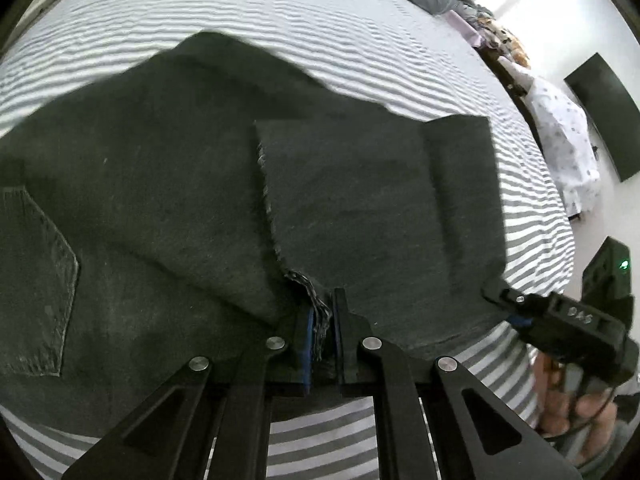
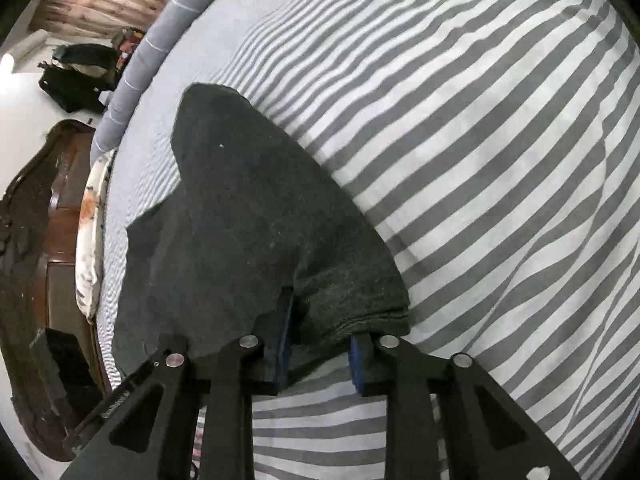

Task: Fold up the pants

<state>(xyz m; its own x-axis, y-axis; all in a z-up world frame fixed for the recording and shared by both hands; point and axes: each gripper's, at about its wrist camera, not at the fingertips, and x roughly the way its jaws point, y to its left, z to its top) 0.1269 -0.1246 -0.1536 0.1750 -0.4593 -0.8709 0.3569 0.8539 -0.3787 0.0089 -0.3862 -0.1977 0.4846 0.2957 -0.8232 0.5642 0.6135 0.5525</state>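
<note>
Because the dark pants (image 1: 160,200) lie spread on the striped bed (image 1: 280,20) near its front edge, both grippers work from that side. The left gripper (image 1: 322,320) has its fingers (image 1: 307,344) clamped on the frayed hem (image 1: 316,304), likely to carry that leg over in a fold. The right gripper (image 2: 320,344) straddles the folded cuff's corner (image 2: 360,312), its fingers (image 2: 285,332) partly closed but apparently not yet pinching the cloth.

pants (image 1: 160,200): dark charcoal | bedsheet (image 2: 480,160): grey-white stripes | tool pads (image 1: 307,344): blue | bolster (image 2: 160,40): grey
</note>
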